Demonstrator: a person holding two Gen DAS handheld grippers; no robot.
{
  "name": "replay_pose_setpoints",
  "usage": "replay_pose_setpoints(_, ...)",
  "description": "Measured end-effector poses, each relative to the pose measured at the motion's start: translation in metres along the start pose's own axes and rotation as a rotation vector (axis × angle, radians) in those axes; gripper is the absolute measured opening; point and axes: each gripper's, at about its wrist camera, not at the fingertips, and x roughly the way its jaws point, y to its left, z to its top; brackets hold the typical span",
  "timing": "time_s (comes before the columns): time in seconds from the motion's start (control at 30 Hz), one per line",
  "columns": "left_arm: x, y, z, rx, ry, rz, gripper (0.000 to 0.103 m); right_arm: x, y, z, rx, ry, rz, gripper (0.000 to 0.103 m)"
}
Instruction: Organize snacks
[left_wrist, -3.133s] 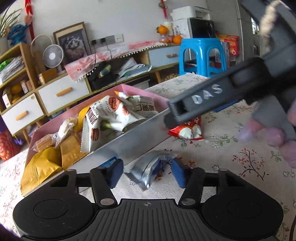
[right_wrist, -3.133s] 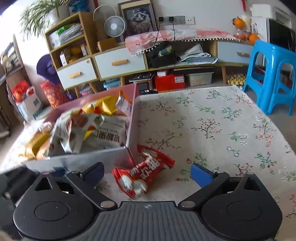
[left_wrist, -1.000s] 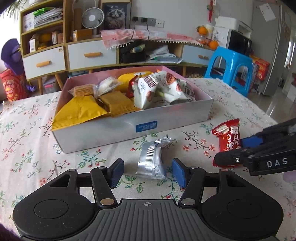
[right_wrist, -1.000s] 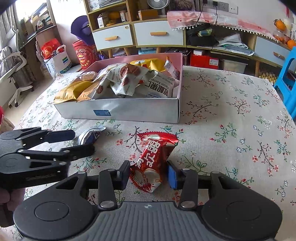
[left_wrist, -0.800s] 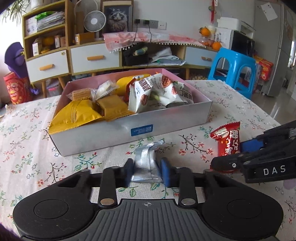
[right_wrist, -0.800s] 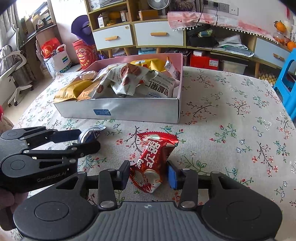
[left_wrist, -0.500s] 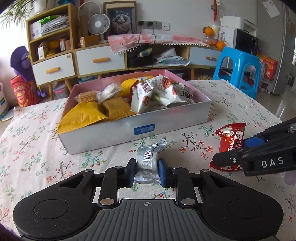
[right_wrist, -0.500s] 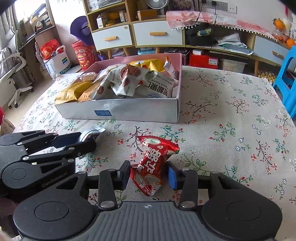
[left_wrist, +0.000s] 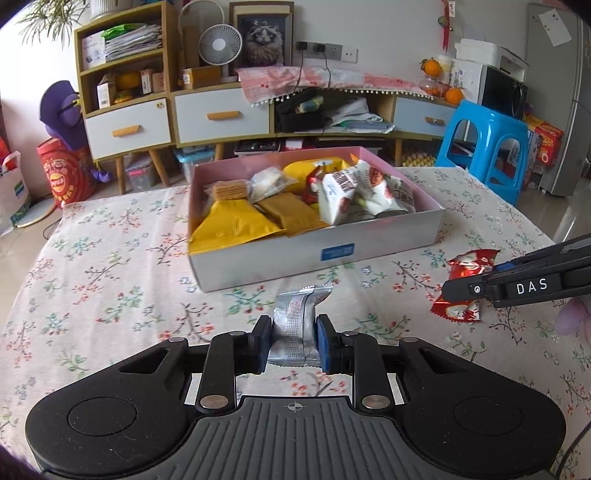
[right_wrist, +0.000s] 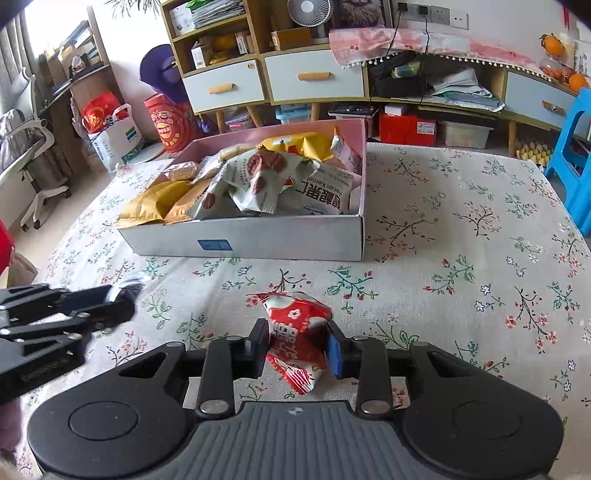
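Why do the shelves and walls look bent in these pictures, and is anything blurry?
Left wrist view: the fisheye lens bows the cabinet and darkens the corners; the silver packet is sharp. Right wrist view: same bending; the left gripper is smeared at its tip, while the red packet and box are crisp. Soft daylight, with no harsh glare.

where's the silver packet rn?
Left wrist view, centre: the silver packet is pinched in the left gripper, in front of the snack box.

Against the far white wall (left_wrist: 388, 22), wooden sideboard (left_wrist: 221, 114) with pale drawers; blue plastic stool (left_wrist: 484, 144) right; floral tablecloth (left_wrist: 110, 266) near; daylight from left.
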Motion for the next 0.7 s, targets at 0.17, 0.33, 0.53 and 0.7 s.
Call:
replay_pose_setpoints(0.17,-0.003,0.011,-0.001,-0.012,0.011,-0.002,0.023,0.008,-0.002,-0.001,0.022,0.024,-0.012,0.033)
replay_pose_setpoints(0.33,-0.004,0.029,-0.006,-0.056,-0.001,-0.020,0.023,0.014,0.008,-0.001,-0.011,0.017,-0.025,0.012)
replay_pose_setpoints(0.53,-0.005,0.050,0.003,-0.120,-0.039,-0.016,0.023,0.012,0.012,0.004,-0.002,0.017,-0.013,0.008)
replay_pose_setpoints(0.7,-0.005,0.058,0.008,-0.161,-0.063,-0.026,0.023,0.009,0.010,0.008,0.026,0.003,-0.008,0.006)
